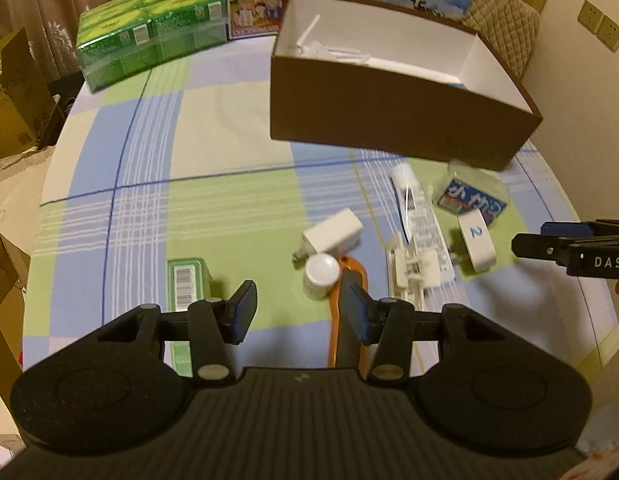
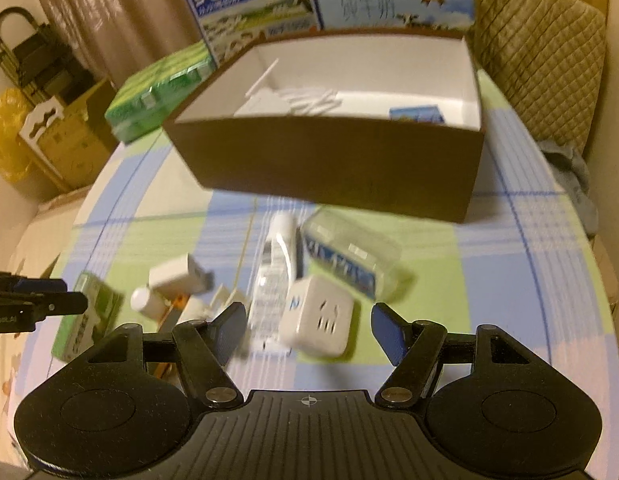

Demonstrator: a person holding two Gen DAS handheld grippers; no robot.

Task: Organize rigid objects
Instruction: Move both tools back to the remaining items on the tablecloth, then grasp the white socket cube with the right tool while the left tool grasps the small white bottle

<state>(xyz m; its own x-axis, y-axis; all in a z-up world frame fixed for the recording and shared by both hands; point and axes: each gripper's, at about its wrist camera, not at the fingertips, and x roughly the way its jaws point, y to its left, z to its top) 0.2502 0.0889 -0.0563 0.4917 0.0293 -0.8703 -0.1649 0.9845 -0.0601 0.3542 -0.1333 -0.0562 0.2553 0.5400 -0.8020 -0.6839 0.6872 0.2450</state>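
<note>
On table w/ blue-green-cream plaid cloth (image 1: 157, 128), near edge: loose rigid items clustered in front of brown cardboard box (image 1: 381, 120).

Left wrist view, L to R: green carton w/ barcode (image 1: 188, 284) lying flat; white charger plug (image 1: 334, 236); small white capped bottle (image 1: 321, 275) just beside plug and touching orange utility knife (image 1: 351, 264); white plastic clip part (image 1: 413, 272); white tube (image 1: 419, 216); clear case w/ blue label (image 1: 471, 196); white socket adapter marked "2" (image 1: 478, 242).

Left gripper (image 1: 300, 312): jaws part-open, nothing between pads; hangs above bottle and knife, no contact seen. Its right-hand finger overlaps knife in the picture.

Right gripper (image 2: 309, 326): jaws wide apart, empty; adapter (image 2: 319, 320) and lower end of tube (image 2: 269, 280) lie below the gap, not gripped. Clear case (image 2: 349, 256) lies just past adapter, near box front wall.

Box (image 2: 329, 160) interior white; holds white stick-like pieces (image 2: 305, 100) at left and a blue-labelled item (image 2: 417, 114) toward right.

Behind box: two milk cartons (image 2: 329, 0) upright; shrink-wrapped green pack (image 1: 149, 32) at far left of table. Quilted chair back (image 2: 537, 52) at right; cardboard boxes (image 1: 13, 92) off table at left. Both views motion-blurred.
</note>
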